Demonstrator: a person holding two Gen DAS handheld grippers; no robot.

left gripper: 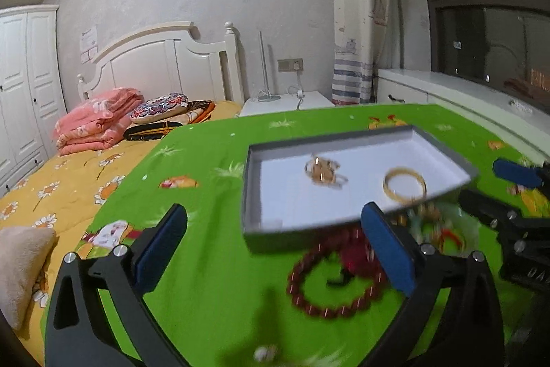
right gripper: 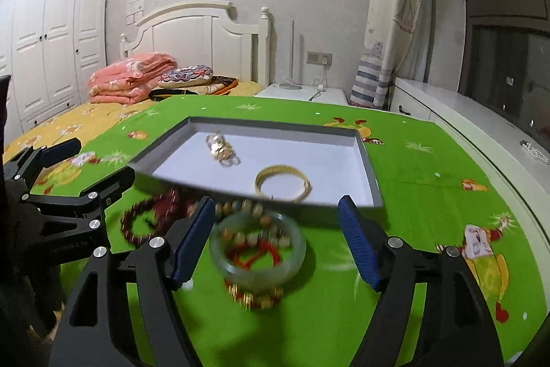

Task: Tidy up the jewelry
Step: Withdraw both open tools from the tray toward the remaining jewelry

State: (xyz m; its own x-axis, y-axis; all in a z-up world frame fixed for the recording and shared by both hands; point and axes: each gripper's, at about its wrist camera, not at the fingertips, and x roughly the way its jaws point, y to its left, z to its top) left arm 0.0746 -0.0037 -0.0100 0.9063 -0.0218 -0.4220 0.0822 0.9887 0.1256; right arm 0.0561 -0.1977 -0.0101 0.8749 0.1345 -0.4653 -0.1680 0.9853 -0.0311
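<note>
A shallow grey tray (left gripper: 252, 191) (right gripper: 373, 174) with a white floor lies on the green cloth. Inside it are a gold bangle (left gripper: 405, 185) (right gripper: 282, 184) and a small heap of rings and chain (left gripper: 323, 172) (right gripper: 221, 149). In front of the tray lies a dark red bead bracelet (left gripper: 330, 277) (right gripper: 144, 222). A pale green jade bangle (right gripper: 257, 245) rests on a pile of mixed bead strings. My left gripper (left gripper: 275, 250) is open, just left of the red bracelet. My right gripper (right gripper: 275, 241) is open, its fingers either side of the jade bangle and above it.
The green cartoon-print cloth (left gripper: 206, 263) covers the table. A bed (left gripper: 68, 181) with folded pink quilts stands to the left. A white nightstand (left gripper: 287, 104) and a white counter (right gripper: 481, 126) run behind and right. A small white bead (left gripper: 264, 354) lies near the front edge.
</note>
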